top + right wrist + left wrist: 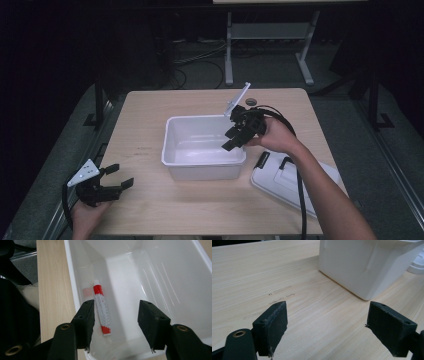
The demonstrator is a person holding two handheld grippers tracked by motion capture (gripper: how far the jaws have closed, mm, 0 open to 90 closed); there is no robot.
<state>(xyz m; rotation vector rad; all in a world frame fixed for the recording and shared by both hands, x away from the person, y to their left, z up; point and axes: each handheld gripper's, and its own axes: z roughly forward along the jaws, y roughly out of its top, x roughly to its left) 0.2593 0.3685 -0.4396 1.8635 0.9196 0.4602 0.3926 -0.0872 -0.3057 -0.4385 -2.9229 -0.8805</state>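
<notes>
Your right gripper hangs over the right rim of the white tub, which sits in the middle of the wooden table, and its jaws stand apart, tilted down into the tub with nothing between them. Your left gripper rests low at the table's near left corner, well apart from the tub, with its jaws spread and nothing in them. The tub's white lid, with its black clasps, lies flat on the table just to the right of the tub, partly under your right forearm.
</notes>
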